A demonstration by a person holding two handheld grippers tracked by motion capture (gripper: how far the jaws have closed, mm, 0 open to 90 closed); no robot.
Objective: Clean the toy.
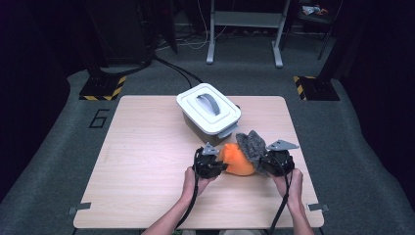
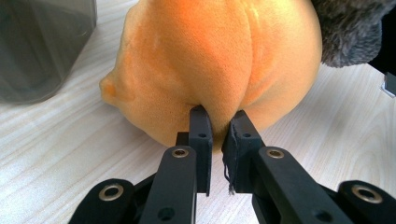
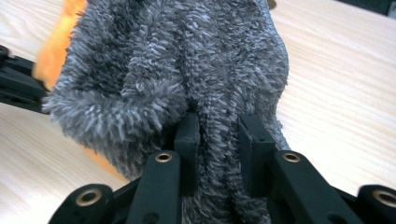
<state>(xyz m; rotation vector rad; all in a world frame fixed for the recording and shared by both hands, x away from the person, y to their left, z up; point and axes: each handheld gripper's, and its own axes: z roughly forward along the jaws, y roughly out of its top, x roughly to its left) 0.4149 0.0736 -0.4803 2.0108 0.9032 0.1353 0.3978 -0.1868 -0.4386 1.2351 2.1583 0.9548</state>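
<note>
Left gripper (image 2: 219, 126) jaws pinched the orange plush (image 1: 238, 160), right gripper (image 3: 219, 135) jaws clamped its grey fuzzy part (image 3: 187, 70), just before the white lidded box (image 1: 209, 108)

A dark number 6 (image 1: 100, 118) is marked on the grey floor (image 1: 58, 147). It lies just left of the table (image 1: 147, 161).

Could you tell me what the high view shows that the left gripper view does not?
High view alone: the white lid with its grey handle closed on the bin, the whole table, both hands and the right gripper.

Left gripper view alone: the left gripper pinching a fold of the orange plush, its fingers nearly together.

Both: the orange plush, the grey fuzzy cloth and the bin's wall.
</note>
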